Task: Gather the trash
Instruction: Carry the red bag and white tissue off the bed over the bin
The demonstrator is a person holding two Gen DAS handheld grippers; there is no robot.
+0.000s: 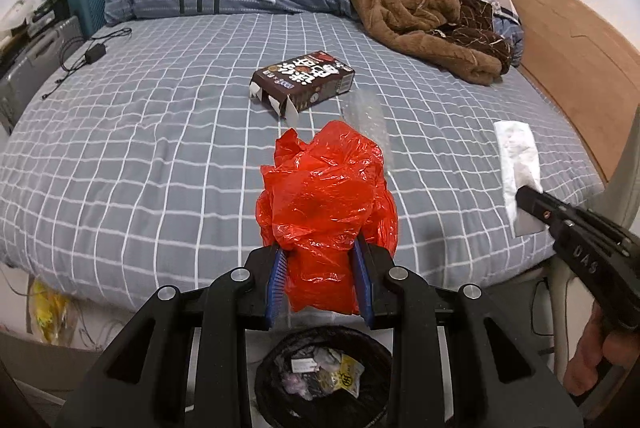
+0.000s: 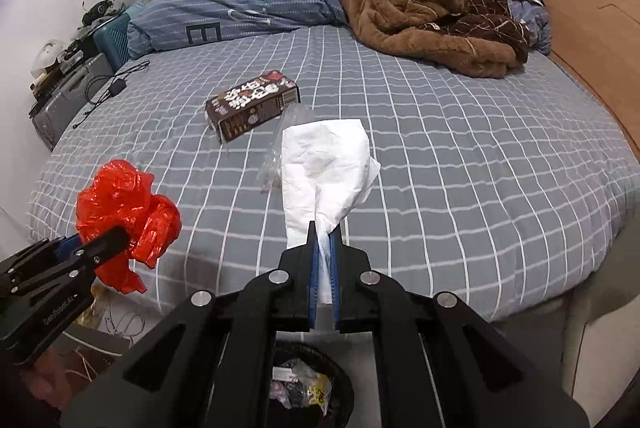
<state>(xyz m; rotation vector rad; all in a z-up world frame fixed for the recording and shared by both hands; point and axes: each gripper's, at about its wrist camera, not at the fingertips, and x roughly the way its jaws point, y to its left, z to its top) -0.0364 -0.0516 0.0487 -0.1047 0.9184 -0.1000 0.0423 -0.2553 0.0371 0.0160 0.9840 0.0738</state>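
My left fingers (image 1: pixel 276 268) clamp the red plastic bag (image 1: pixel 326 204) above the black bin (image 1: pixel 280 356); right fingers (image 2: pixel 313 260) pinch the white tissue (image 2: pixel 324 164). Only my right view shows the clear wrapper (image 2: pixel 280 144) beside the brown carton (image 2: pixel 252 104) on the bed (image 2: pixel 480 168).

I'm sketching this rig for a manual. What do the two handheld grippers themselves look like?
Both are matte black plastic with angular linkage arms and round silver pivot bolts. The fingers carry ribbed blue pads. The left gripper shows pale lettering on its side; the right gripper reads "DAS". Bare hands, no sleeves or cables visible.
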